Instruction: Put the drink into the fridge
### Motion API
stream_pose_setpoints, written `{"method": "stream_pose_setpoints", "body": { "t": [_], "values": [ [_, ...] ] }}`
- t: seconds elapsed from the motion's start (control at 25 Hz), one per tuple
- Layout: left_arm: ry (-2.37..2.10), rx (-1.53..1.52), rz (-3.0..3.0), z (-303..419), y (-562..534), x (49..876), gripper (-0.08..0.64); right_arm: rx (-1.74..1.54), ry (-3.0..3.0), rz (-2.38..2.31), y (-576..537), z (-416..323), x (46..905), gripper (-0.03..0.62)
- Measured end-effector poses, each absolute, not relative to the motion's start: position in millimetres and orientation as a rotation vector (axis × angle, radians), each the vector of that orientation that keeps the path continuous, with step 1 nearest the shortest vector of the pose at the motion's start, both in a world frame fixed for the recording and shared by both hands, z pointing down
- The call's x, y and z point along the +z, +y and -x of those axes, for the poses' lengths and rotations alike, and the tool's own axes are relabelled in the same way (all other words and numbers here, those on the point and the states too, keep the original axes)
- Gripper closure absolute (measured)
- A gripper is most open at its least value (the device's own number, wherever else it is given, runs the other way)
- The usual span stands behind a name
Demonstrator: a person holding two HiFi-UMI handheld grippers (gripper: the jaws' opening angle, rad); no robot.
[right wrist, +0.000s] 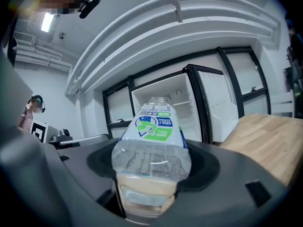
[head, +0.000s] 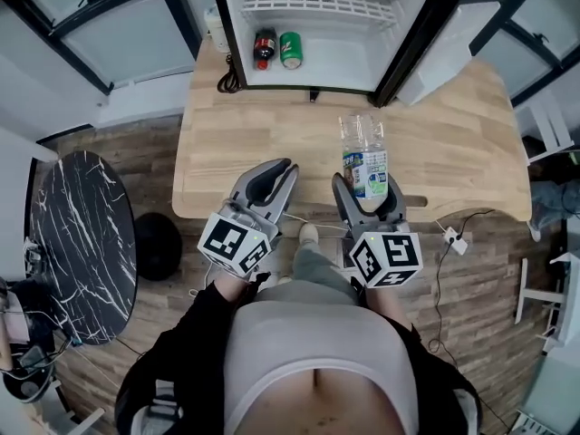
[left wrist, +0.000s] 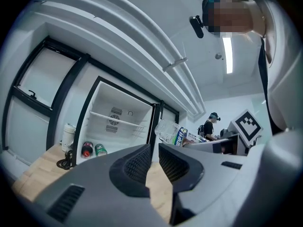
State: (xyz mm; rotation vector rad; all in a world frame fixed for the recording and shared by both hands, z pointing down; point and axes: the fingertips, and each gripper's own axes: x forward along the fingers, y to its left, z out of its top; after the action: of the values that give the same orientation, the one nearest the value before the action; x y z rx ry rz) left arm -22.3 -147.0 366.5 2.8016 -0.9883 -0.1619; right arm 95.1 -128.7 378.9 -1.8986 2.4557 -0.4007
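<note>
While the fridge (head: 362, 57) stands open at the frame's top, a drink bottle (head: 364, 157) hangs over the desk (head: 462, 143).
Head view: right gripper (head: 367, 188) at lower centre, left gripper (head: 275, 172) just beside it. Left gripper view: jaws nearly together, nothing between. Right gripper view: jaws clamped on the drink bottle's base, lower centre.

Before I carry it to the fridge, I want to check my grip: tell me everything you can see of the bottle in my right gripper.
The bottle is clear plastic with a white, green and blue label round its middle. The right gripper is shut on its lower part, one jaw each side; nothing else touches it. It lies along the jaws, base toward the gripper's camera, top toward the open fridge, above the near edge of the wooden table. Its cap can't be made out.
</note>
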Motion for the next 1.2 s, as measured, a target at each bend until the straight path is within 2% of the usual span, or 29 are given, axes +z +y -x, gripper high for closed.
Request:
{"method": "stream_pose_setpoints", "body": {
  "t": [0.6,1.2],
  "values": [
    [-1.083,-0.190,-2.780,-29.9,-265.6,356.2,0.502,-0.440,2.563,1.785,-254.1,-132.9,379.3,0.250],
    [-1.117,-0.172,-2.757,-39.3,-301.5,358.6,0.502,-0.519,2.592,1.754,-294.6,-140.1,393.6,0.250]
  ]
}}
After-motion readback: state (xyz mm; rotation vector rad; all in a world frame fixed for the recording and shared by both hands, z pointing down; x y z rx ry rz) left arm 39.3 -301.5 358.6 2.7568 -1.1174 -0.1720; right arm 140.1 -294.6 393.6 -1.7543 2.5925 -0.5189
